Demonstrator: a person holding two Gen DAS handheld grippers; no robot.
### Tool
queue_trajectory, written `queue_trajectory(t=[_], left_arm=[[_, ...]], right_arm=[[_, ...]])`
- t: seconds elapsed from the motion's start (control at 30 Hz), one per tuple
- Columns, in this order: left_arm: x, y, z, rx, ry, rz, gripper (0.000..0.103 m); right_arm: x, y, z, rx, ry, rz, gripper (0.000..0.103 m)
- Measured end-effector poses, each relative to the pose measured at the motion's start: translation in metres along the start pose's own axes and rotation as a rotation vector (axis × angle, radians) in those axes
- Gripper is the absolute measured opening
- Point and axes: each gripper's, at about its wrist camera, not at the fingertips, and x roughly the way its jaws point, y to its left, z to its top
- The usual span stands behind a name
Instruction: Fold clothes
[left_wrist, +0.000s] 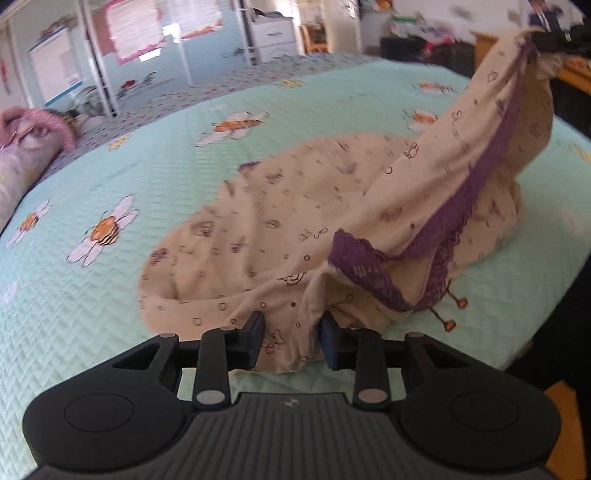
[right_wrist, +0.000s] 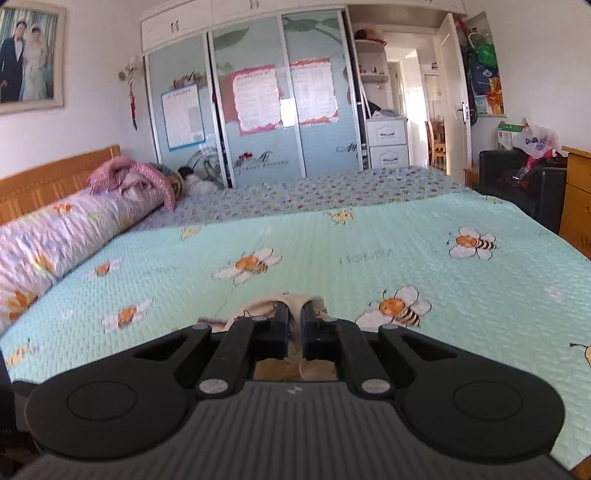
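A cream printed garment (left_wrist: 280, 229) with purple lace trim (left_wrist: 373, 266) lies on the mint bee-print bedspread (left_wrist: 110, 166). In the left wrist view my left gripper (left_wrist: 292, 332) has its jaws around a bunched near edge of the garment, with cloth filling the gap. The garment's right part rises in a peak to the upper right, where the right gripper (left_wrist: 550, 37) holds it up. In the right wrist view my right gripper (right_wrist: 294, 321) is shut on a fold of the cream garment (right_wrist: 286, 301), lifted above the bedspread (right_wrist: 369, 240).
A rolled pink quilt (right_wrist: 55, 236) and a pink blanket (right_wrist: 133, 173) lie along the wooden headboard (right_wrist: 44, 184). A wardrobe with sliding doors (right_wrist: 255, 107) stands beyond the bed. A black chair (right_wrist: 517, 181) and wooden cabinet (right_wrist: 576, 199) stand at the right.
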Motion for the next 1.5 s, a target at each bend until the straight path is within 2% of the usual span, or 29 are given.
queue_trajectory(t=[0.13, 0.2, 0.27, 0.33, 0.37, 0.4, 0.57, 0.6, 0.67, 0.7, 0.73, 1.17, 1.4, 1.47, 1.5], left_arm=[[0.004, -0.012, 0.000, 0.043, 0.011, -0.019, 0.034], [-0.007, -0.011, -0.002, 0.041, -0.018, -0.062, 0.034], [-0.020, -0.010, -0.006, 0.054, -0.048, -0.125, 0.041], [-0.029, -0.012, -0.010, 0.093, -0.061, -0.168, 0.054], [-0.031, -0.014, -0.012, 0.125, -0.059, -0.180, 0.054], [-0.031, -0.018, -0.014, 0.161, -0.055, -0.180, 0.054], [-0.022, -0.029, -0.007, 0.214, -0.058, -0.141, 0.054], [-0.018, -0.031, -0.004, 0.223, -0.057, -0.117, 0.053], [-0.014, -0.031, -0.001, 0.236, -0.056, -0.069, 0.027], [-0.013, -0.030, 0.002, 0.226, -0.054, -0.061, 0.008], [-0.015, -0.027, 0.003, 0.208, -0.065, -0.065, 0.006], [-0.070, -0.012, 0.033, 0.124, -0.253, -0.001, 0.005], [-0.114, -0.002, 0.063, 0.101, -0.391, 0.054, 0.005], [-0.123, 0.000, 0.070, 0.099, -0.409, 0.062, 0.005], [-0.126, 0.000, 0.073, 0.100, -0.415, 0.065, 0.005]], right_arm=[[-0.005, 0.008, -0.009, 0.015, 0.003, 0.001, 0.007], [-0.011, 0.010, -0.003, 0.015, -0.014, 0.005, 0.007], [-0.015, 0.011, 0.003, 0.006, -0.025, 0.004, 0.007], [-0.016, 0.010, 0.007, 0.001, -0.029, 0.005, 0.007], [-0.016, 0.010, 0.008, -0.001, -0.029, 0.004, 0.007], [-0.016, 0.010, 0.008, -0.003, -0.027, 0.005, 0.007], [-0.012, 0.018, 0.001, -0.003, -0.008, 0.009, 0.008], [-0.012, 0.020, 0.000, -0.006, -0.006, 0.011, 0.008], [-0.014, 0.023, 0.001, -0.014, -0.008, 0.011, 0.008], [-0.015, 0.023, 0.001, -0.015, -0.010, 0.010, 0.008], [-0.016, 0.022, 0.002, -0.014, -0.012, 0.009, 0.008], [-0.021, 0.015, 0.000, 0.008, -0.019, -0.004, 0.008], [-0.041, 0.019, 0.019, 0.006, -0.106, 0.010, 0.007], [-0.047, 0.022, 0.026, -0.004, -0.124, 0.028, 0.007], [-0.049, 0.023, 0.028, -0.018, -0.119, 0.047, 0.010]])
